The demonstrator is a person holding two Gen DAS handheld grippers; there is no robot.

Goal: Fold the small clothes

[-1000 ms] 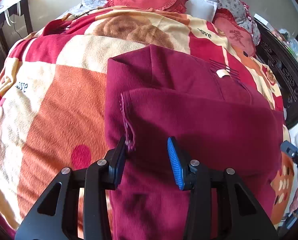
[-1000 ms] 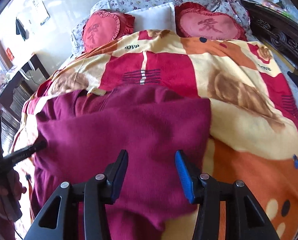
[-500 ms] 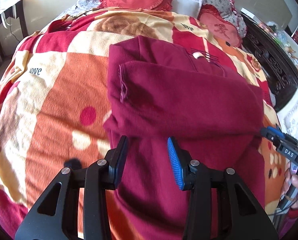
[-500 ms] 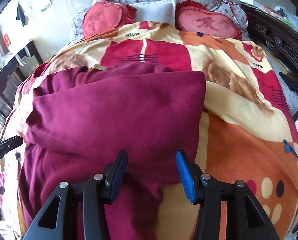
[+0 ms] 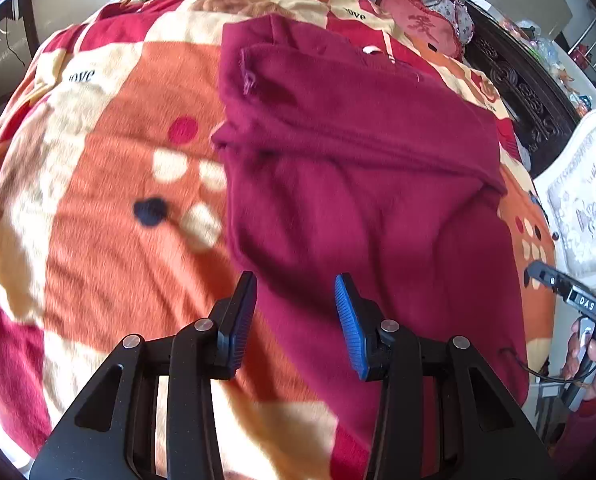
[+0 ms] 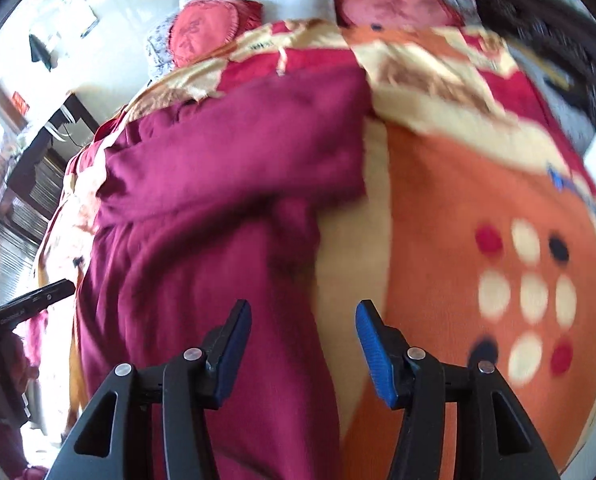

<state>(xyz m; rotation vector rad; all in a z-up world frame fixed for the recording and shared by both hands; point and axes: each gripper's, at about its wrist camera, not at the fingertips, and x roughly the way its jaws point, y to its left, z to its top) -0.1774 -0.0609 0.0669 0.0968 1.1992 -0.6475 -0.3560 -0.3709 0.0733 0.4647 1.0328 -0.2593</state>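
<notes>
A dark red fleece garment (image 5: 358,160) lies on the bed with its upper part folded over into a band across it; it also shows in the right wrist view (image 6: 217,200). My left gripper (image 5: 295,312) is open and empty, above the garment's near left edge. My right gripper (image 6: 304,340) is open and empty, above the garment's near right edge. The right gripper also shows at the right edge of the left wrist view (image 5: 570,292), and the left gripper at the left edge of the right wrist view (image 6: 33,300).
The bed is covered by an orange, red and cream blanket (image 5: 97,160). Red heart cushions (image 6: 201,32) and a white pillow lie at the head. A dark carved bed frame (image 5: 518,88) runs along the right. A dark desk (image 6: 45,148) stands at the left.
Both grippers have pulled back toward the near end of the garment. More of the lower garment and the dotted blanket has come into view. Both stay open and empty.
</notes>
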